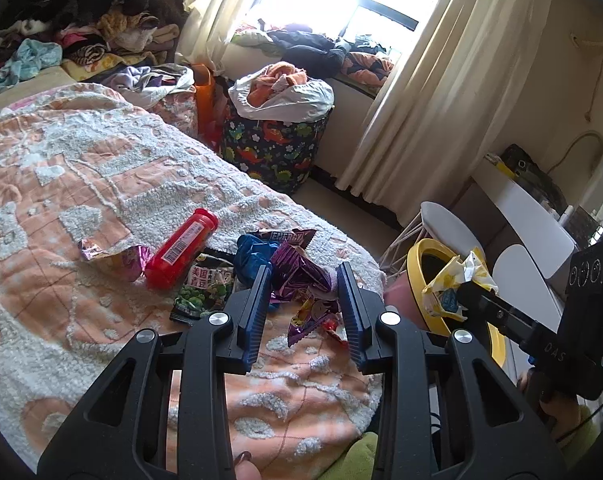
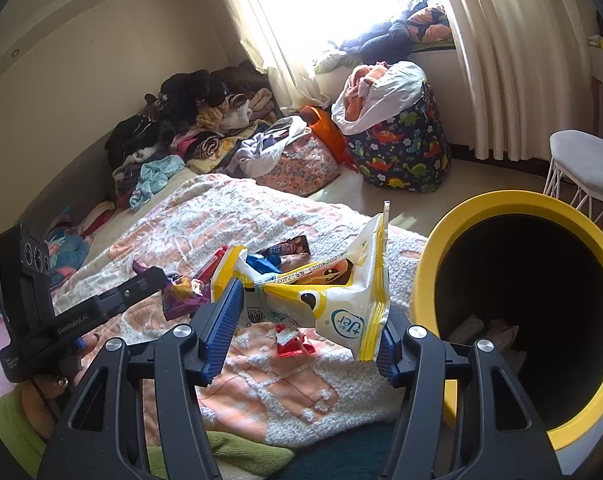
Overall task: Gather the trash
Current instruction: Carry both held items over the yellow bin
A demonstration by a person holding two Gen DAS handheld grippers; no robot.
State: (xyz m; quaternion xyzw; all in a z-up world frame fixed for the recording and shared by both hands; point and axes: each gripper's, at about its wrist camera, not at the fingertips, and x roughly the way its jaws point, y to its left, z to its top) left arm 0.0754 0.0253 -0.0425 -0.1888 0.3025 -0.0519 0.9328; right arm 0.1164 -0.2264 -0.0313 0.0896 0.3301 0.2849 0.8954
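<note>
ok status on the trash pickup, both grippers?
Right gripper shut on white-yellow wrapper, beside yellow bin. Left gripper open over purple wrapper on bed. Red bottle uncollected. Bin mouth unobstructed.

Yellow-and-white wrapper, yellow-rimmed bin. Red bottle, purple wrapper. Peach-and-white blanket, dinosaur-print hamper.

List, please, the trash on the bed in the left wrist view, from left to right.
Crumpled foil wrapper → red bottle → green pea packet → blue wrapper → purple wrapper.
</note>
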